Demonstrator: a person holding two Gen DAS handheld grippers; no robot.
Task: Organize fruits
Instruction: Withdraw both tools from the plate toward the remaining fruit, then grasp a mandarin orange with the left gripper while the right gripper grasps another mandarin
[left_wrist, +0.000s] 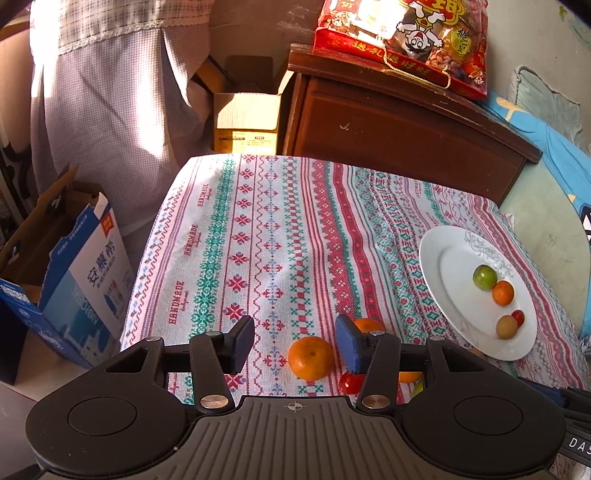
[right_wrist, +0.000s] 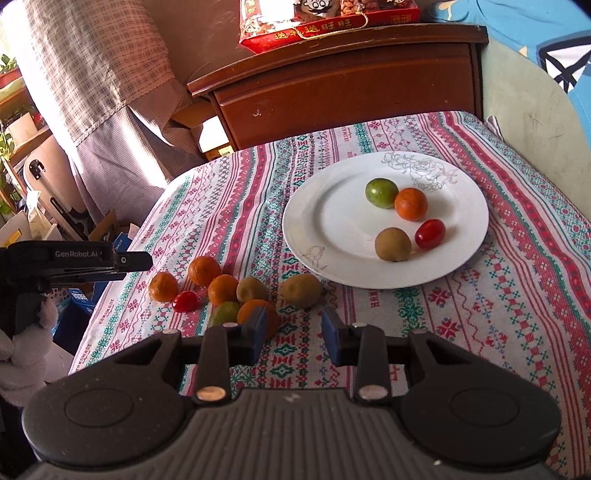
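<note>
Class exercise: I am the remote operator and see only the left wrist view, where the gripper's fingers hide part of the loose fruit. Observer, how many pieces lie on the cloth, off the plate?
Observer: Eight on the tablecloth: four mandarins, two brownish kiwi-like fruits, one cherry tomato and one green fruit.
Operator: Is the right gripper carrying anything?
Observer: No. The right gripper is open and empty, over bare cloth in front of the pile.
Operator: Which loose piece is closest to the plate?
Observer: One kiwi-like fruit, slightly apart from the others, just short of the plate rim.
</note>
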